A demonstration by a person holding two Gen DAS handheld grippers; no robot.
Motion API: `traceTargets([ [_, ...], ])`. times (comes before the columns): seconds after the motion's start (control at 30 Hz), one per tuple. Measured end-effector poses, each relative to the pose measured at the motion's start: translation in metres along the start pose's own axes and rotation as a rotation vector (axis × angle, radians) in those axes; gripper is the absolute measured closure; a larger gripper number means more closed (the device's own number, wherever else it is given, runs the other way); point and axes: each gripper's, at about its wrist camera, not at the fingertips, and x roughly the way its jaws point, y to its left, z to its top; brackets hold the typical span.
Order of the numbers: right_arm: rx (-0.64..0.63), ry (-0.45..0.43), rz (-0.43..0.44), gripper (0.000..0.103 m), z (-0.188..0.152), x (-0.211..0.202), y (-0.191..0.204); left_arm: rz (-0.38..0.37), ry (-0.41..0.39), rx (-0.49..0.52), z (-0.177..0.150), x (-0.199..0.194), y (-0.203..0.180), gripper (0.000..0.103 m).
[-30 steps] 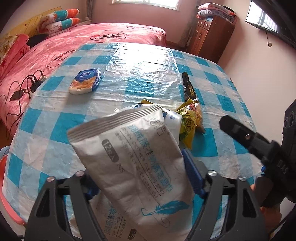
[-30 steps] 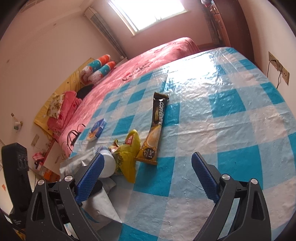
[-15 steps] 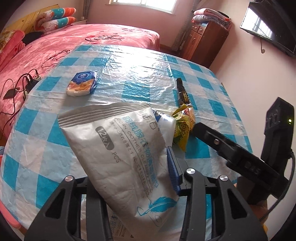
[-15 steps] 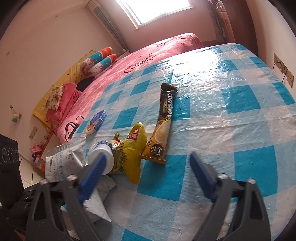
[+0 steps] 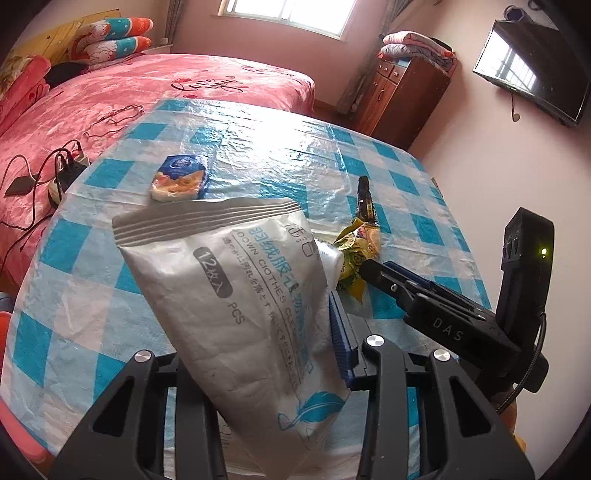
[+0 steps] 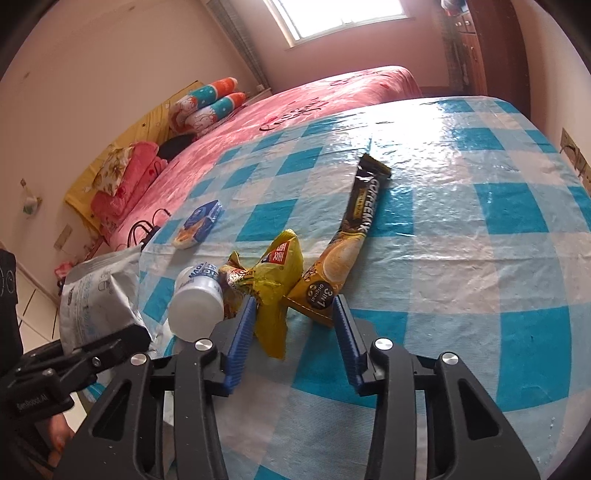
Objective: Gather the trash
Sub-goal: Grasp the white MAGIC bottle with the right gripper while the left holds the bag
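Daylight is pouring in from the window (image 5: 286, 16) at the far wall, blowing it out to white in both views; it is glaring off the glossy plastic cover of the desk (image 6: 443, 122) in broad white patches; soft shadows are falling toward the camera; fisheye distortion is bending the room's edges, and dark vignetting is closing the corners; focus is staying sharp throughout.

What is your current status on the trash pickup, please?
Left gripper shut on silver wipes pouch. Right gripper open, straddling yellow wrapper. White bottle and coffee sachet crowd it.
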Motion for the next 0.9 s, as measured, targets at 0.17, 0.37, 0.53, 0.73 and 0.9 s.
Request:
traceTargets([
  [0.17, -0.031, -0.006, -0.015, 0.060, 0.001, 0.002, 0.008, -0.004, -0.017, -0.016, 0.003, -0.007, 0.011, 0.063],
  [0.37, -0.012, -0.068, 0.008, 0.044, 0.006, -0.010, 0.010, 0.004, -0.024, -0.043, 0.004, -0.013, 0.031, 0.063],
  [0.53, -0.091, -0.094, 0.084, 0.030, 0.011, -0.014, 0.034, -0.001, -0.023, -0.072, 0.004, -0.013, 0.047, 0.063],
  [0.73, -0.205, -0.042, 0.059, 0.031, 0.007, 0.005, 0.068, -0.013, -0.036, -0.103, 0.004, -0.015, 0.063, 0.063],
  [0.9, -0.181, 0.011, 0.048, 0.047, 0.004, 0.022, 0.071, -0.031, -0.043, -0.129, 0.002, -0.018, 0.081, 0.063],
])
